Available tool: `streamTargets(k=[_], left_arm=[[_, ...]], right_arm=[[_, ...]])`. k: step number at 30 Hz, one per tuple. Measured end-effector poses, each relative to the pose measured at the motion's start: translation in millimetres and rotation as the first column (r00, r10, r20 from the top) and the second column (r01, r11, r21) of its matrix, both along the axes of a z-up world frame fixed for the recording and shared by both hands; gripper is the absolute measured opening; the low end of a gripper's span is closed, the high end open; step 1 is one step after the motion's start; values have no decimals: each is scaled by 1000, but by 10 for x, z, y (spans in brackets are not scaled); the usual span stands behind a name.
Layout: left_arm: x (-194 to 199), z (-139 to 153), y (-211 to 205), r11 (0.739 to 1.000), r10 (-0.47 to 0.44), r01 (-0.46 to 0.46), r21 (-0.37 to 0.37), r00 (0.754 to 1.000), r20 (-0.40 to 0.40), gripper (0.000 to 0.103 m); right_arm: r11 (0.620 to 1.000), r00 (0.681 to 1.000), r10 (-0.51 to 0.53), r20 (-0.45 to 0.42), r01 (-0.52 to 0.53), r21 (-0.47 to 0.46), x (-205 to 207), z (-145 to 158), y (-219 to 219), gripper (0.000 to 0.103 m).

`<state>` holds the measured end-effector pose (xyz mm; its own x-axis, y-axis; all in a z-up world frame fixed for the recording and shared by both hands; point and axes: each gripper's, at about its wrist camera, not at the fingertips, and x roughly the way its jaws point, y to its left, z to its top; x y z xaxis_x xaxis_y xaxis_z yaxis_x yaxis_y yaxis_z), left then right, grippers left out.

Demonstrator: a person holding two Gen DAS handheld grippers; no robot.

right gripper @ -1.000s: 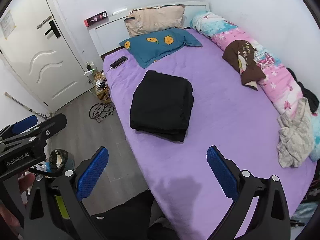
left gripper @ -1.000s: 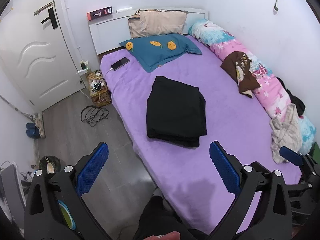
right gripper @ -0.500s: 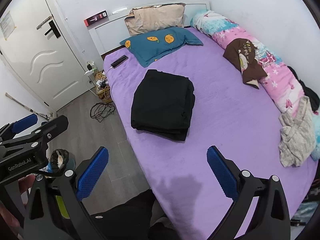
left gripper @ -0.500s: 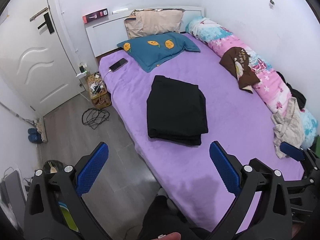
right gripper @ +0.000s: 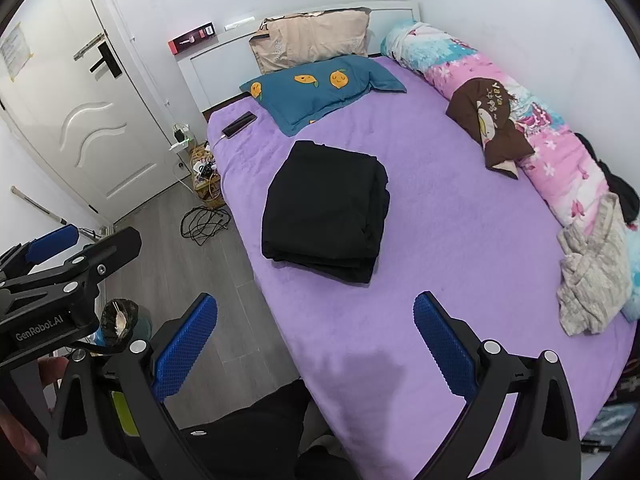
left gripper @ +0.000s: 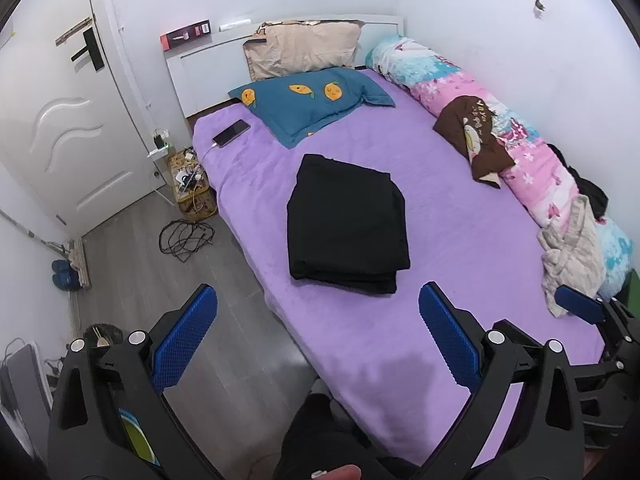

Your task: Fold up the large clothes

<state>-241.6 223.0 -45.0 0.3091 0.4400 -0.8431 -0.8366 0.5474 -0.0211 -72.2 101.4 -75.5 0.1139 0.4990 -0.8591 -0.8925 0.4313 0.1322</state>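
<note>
Both grippers have drawn back a little from the bed over the last second, so the folded garment sits slightly farther off in each view, though it lies just as it did. Left gripper (left gripper: 318,322) hangs with its blue-padded fingers (left gripper: 188,336) spread wide, gripping nothing and touching nothing, over the bed's near left edge. Right gripper (right gripper: 316,330) is likewise spread wide and empty, held above the near end of the purple bedsheet (right gripper: 460,208).

Folded into a thick, neat rectangle, the black garment (left gripper: 346,224) rests flat on the sheet near the bed's left edge, about midway along it, its stacked layers showing at the near end. A blue pillow (left gripper: 312,100) lies beyond it toward the headboard, a phone (left gripper: 231,133) at the far left corner, and a crumpled beige garment (right gripper: 596,272) at the right edge.
</note>
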Motion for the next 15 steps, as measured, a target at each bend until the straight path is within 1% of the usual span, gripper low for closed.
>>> streamTargets(k=[15], left_arm=[[50, 8, -38, 1000, -7, 7, 0, 1000, 1, 97]], right_arm=[[1000, 1000, -7, 8, 7, 0, -31, 56, 12, 97]])
